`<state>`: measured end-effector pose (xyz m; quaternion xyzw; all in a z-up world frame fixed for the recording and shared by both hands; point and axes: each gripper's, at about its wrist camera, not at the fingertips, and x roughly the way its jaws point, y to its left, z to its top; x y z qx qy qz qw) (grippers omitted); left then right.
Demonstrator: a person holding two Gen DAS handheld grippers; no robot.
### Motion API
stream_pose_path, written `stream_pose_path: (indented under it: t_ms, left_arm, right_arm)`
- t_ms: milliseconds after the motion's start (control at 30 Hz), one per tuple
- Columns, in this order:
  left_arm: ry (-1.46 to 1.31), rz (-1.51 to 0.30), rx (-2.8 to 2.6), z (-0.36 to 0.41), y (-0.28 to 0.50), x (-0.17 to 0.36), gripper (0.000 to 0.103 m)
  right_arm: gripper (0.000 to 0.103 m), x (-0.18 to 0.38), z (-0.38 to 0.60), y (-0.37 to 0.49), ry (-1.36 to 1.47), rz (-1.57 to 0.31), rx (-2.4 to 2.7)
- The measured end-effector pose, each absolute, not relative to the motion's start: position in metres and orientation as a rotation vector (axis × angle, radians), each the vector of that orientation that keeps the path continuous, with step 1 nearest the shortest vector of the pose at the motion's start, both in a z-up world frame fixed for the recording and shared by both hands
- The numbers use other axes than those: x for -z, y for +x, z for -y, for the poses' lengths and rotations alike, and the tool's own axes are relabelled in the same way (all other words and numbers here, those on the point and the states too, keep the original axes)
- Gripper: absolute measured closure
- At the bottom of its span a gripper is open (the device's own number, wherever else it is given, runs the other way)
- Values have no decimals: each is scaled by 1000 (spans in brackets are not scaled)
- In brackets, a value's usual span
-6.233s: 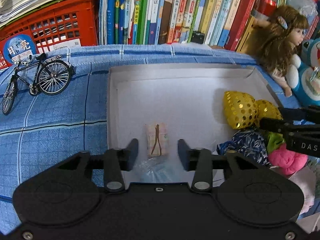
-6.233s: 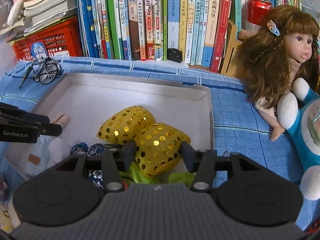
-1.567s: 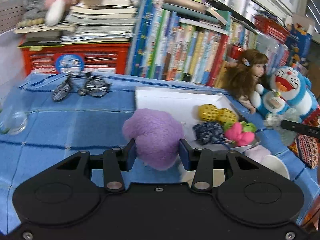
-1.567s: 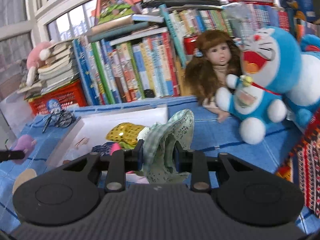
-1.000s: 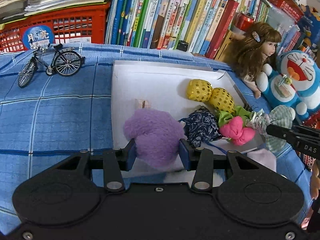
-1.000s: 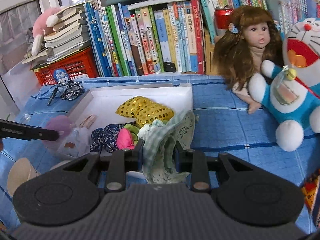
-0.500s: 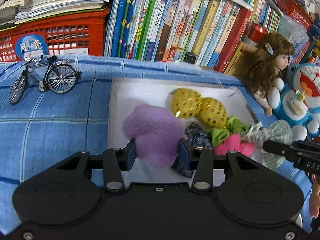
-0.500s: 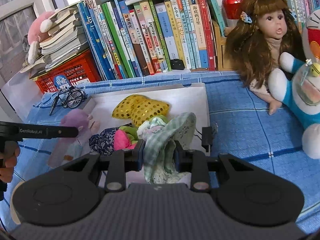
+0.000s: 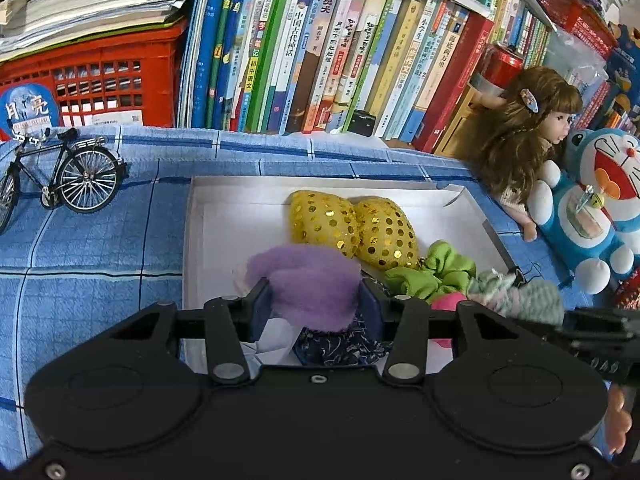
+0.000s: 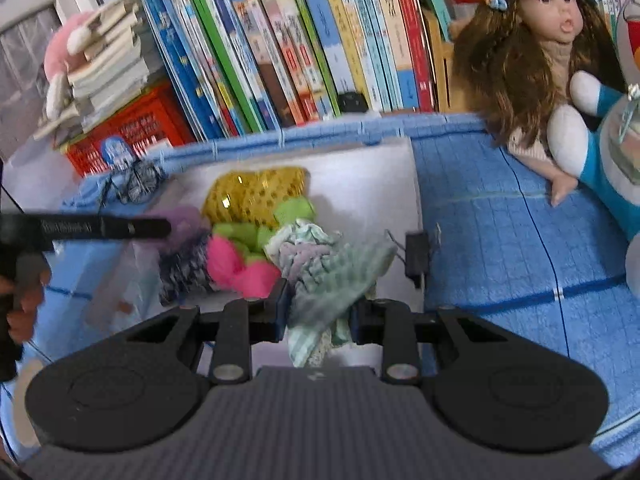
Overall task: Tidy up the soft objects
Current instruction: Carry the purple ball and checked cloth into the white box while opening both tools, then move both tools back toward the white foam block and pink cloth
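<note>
Left wrist: left gripper [image 9: 316, 306] clamps purple plush [image 9: 306, 280] over box [image 9: 194, 240] near edge | right gripper [image 10: 318, 308] pinches green cloth [image 10: 332, 276] at box's right edge | both light, squashy, non-fragile; grab mid-bulk, cloth drapes.

1. Box [image 9: 196, 240]: white.
2. Cloth [image 9: 88, 248]: blue, with a darker blue grid and white lines.
3. Plush [image 9: 308, 280]: lilac, fuzzy.
4. Cushions [image 9: 352, 228]: yellow with gold sequin dots.
5. Scrunchie [image 9: 436, 274]: lime green.
6. Pink toy [image 10: 236, 266]: hot pink.
7. Pouch [image 9: 340, 342]: navy with a pale floral print.
8. Rag [image 10: 332, 272]: pale green and white check.
9. Crate [image 9: 100, 76]: red, with a blue round label.
10. Bicycle [image 9: 64, 180]: black with silver wheels.
11. Doll [image 9: 524, 136]: brown hair, blue hair clip.
12. Cat plush [image 9: 596, 208]: blue and white, with a red mouth.
13. Left gripper [image 9: 316, 306] and right gripper [image 10: 318, 308]: black.
</note>
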<state>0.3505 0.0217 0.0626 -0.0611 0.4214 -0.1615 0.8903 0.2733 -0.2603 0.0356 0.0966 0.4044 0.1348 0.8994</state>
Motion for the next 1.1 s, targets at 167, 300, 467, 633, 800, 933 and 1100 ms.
stream_pose_path:
  t_ms: [167, 300, 467, 633, 800, 933, 1100]
  left_arm:
    - [-147, -889, 329, -25, 348, -67, 33]
    - [-143, -877, 323, -27, 340, -76, 25]
    - [-130, -866, 321, -26, 321, -88, 22]
    - [-80, -844, 318, -22, 293, -98, 18]
    - [-49, -820, 337, -17, 263, -110, 18]
    - [-50, -806, 363, -15, 236, -121, 18]
    - [-19, -742, 436, -8, 185, -135, 17]
  right_arm:
    - [65, -28, 262, 273, 202, -860, -273]
    - [43, -32, 260, 271, 207, -851, -281]
    - [34, -41, 259, 262, 214, -836, -293]
    - [28, -52, 262, 249, 216, -820, -293]
    - [26, -62, 269, 232, 225, -805, -269]
    - [25, -68, 274, 217, 221, -792, -244]
    - [25, -74, 286, 197, 235, -754, -209]
